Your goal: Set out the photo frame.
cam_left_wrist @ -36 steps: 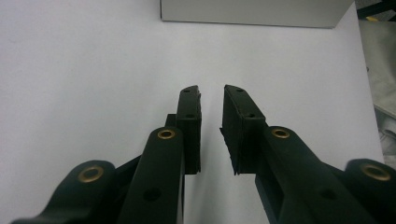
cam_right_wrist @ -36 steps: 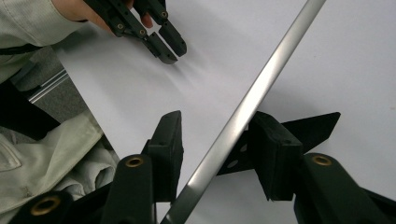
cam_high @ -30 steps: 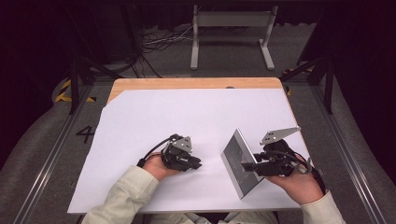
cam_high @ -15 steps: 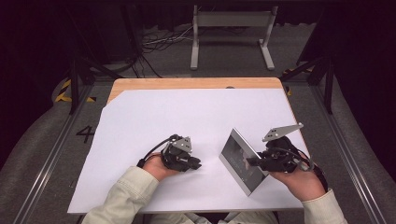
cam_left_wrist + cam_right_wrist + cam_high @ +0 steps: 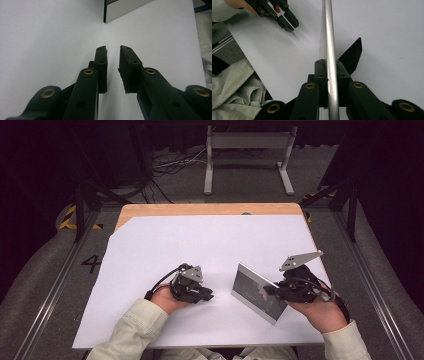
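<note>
The right gripper [image 5: 329, 66] has just been closing its jaws, now clamped on the silver edge of the picture frame [image 5: 257, 292], which stands tilted on the white table [image 5: 200, 240]. The left gripper [image 5: 113, 50] rests nearby, jaws slightly apart, grasping nothing, pointed toward the frame with bare surface between.

1. The picture frame [image 5: 257, 292] is a flat rectangular panel with a thin silver metal edge and a dark, glossy face.
2. It stands upright on its long edge on the white table sheet [image 5: 200, 245], at the near right, running diagonally.
3. A black stand leg [image 5: 352, 56] props it from behind.
</note>
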`<state>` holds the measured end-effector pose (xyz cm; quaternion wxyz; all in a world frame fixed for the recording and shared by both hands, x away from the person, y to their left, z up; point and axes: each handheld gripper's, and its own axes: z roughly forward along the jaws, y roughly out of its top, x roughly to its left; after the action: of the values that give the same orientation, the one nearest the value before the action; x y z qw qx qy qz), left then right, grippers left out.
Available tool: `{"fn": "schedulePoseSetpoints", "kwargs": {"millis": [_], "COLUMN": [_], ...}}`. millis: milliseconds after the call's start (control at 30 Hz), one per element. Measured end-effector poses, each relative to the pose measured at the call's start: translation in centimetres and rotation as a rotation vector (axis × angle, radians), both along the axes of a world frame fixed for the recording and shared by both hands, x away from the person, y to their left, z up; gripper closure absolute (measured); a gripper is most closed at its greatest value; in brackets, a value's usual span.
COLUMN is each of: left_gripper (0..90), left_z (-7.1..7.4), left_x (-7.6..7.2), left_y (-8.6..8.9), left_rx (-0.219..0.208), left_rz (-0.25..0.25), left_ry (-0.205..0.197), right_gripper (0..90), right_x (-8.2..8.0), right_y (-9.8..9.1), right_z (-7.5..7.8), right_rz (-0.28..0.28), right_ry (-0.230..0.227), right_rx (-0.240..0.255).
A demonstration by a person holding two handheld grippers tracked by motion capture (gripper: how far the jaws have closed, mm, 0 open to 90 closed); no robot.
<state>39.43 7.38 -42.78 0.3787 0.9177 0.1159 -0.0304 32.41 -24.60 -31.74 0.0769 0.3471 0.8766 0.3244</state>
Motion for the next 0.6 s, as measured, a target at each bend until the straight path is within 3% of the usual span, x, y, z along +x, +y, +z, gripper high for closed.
{"fn": "schedulePoseSetpoints", "kwargs": {"millis": [200, 367, 600], "left_gripper": [73.9, 64.9, 58.7], "left_z": [0.1, 0.1, 0.3], "left_x": [0.1, 0.5, 0.8], "left_y": [0.3, 0.9, 2.5], "left_rx": [-0.007, -0.038, -0.076], "left_rz": [0.018, 0.087, 0.17], "left_ry": [0.008, 0.049, 0.022], "right_gripper": [84.2, 84.2, 84.2], "right_x": [-0.1, 0.0, 0.5], "right_y": [0.0, 0.2, 0.3], "right_z": [0.5, 0.8, 1.6], "right_rz": [0.011, 0.02, 0.039], "right_ry": [-0.014, -0.029, -0.046], "right_rx": [0.001, -0.005, -0.019]}}
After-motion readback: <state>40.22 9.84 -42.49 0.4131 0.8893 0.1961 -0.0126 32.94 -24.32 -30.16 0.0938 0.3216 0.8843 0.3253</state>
